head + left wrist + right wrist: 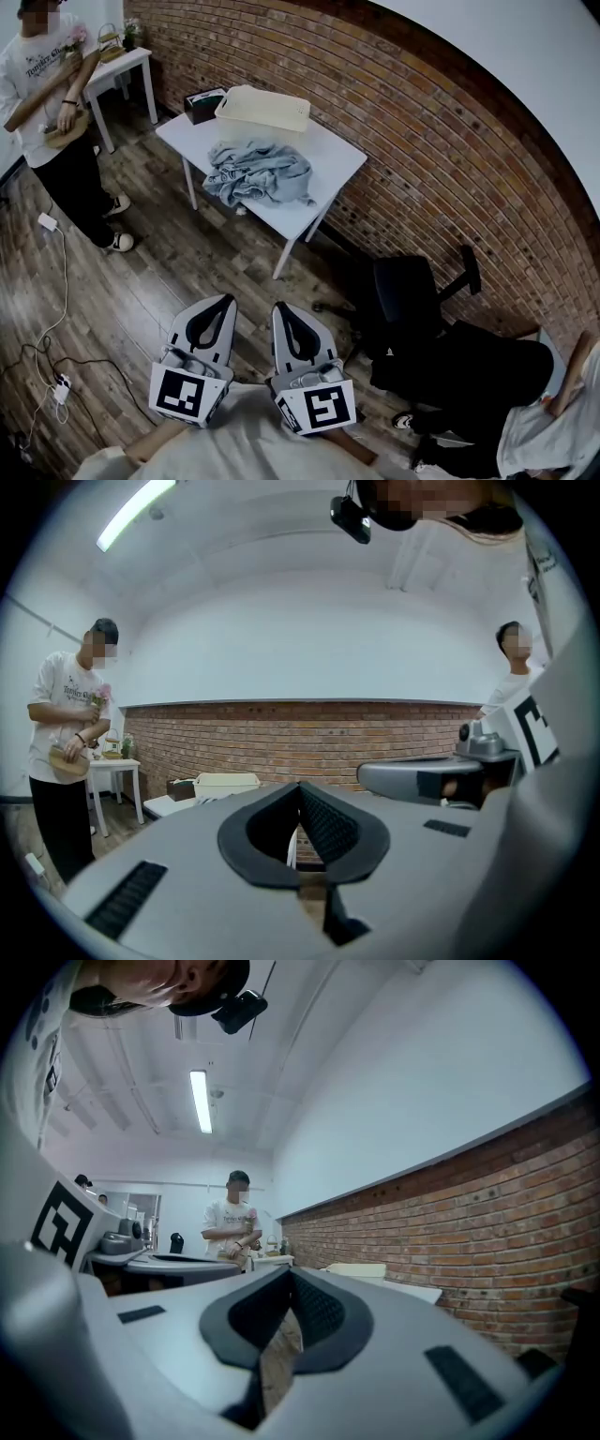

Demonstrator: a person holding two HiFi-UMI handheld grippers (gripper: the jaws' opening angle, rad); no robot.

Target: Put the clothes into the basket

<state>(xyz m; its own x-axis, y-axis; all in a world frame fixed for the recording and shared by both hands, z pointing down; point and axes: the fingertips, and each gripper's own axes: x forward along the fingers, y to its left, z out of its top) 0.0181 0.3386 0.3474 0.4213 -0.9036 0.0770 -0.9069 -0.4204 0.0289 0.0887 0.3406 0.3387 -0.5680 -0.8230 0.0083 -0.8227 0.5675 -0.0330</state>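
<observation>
A crumpled grey-blue garment lies on a white table by the brick wall. Behind it on the same table stands a cream basket, also seen far off as the cream basket and the cream basket. My left gripper and right gripper are held close to my body, well short of the table, both shut with nothing between the jaws. The left gripper and right gripper tips point toward the table.
A dark box sits beside the basket. A person stands at the left near a small white side table. A black office chair and another seated person are at the right. Cables run over the wooden floor.
</observation>
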